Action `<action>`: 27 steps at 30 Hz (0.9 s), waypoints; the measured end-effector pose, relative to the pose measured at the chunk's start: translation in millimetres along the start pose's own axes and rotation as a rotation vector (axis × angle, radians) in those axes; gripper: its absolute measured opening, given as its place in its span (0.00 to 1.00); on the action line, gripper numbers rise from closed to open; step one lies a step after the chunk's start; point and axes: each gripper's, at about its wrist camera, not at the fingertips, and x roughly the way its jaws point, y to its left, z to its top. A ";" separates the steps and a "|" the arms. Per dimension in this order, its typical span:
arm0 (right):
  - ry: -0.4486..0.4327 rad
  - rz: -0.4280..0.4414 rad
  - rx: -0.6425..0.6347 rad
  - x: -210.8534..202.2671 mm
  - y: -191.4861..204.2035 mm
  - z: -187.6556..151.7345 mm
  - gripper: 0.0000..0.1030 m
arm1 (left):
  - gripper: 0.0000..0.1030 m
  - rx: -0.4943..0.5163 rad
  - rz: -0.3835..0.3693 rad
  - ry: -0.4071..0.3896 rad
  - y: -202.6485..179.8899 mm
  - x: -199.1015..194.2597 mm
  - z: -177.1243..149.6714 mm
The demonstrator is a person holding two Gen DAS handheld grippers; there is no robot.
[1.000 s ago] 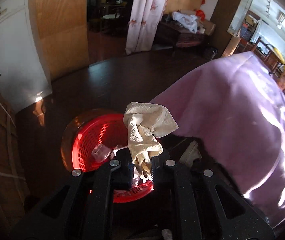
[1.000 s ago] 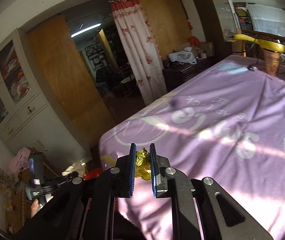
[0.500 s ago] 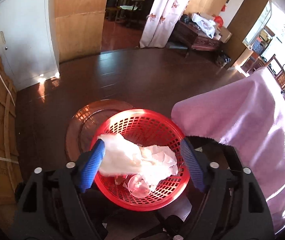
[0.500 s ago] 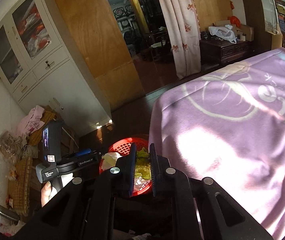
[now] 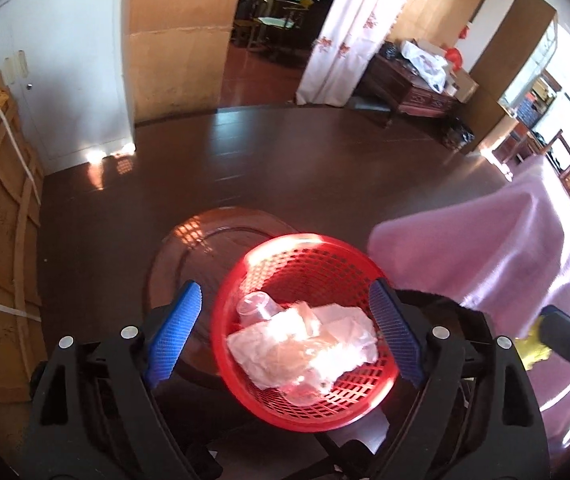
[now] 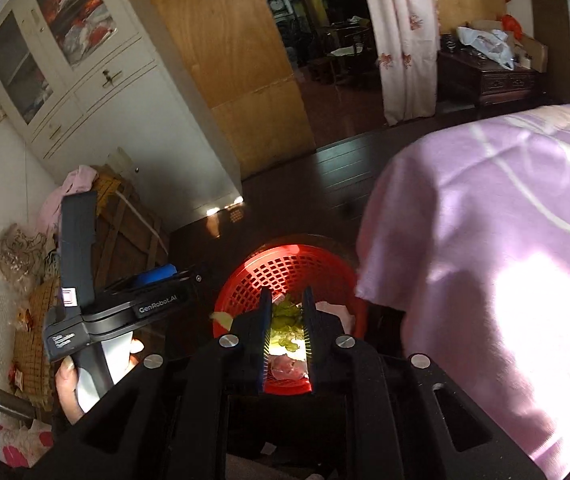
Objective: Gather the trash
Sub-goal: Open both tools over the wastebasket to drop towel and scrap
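Our left claw (image 5: 287,334) hangs spread wide over the red basket (image 5: 369,410), nothing between its blue pads; its jaws have just been opening. The white paper towel (image 5: 305,350) lies inside the basket beside a clear plastic cup (image 5: 255,306). Our right claw (image 6: 288,334) has just begun parting, and the yellow-green wrapper (image 6: 287,326) sits between its pads, right above the basket (image 6: 285,268). We cannot tell whether the pads grip it. The pink-covered bed (image 6: 485,220) stands just beside the basket.
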 end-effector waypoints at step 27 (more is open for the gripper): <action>-0.234 -0.097 0.038 -88.9 -27.5 -28.2 0.64 | 0.88 0.133 0.068 -0.147 -56.4 -76.6 -3.5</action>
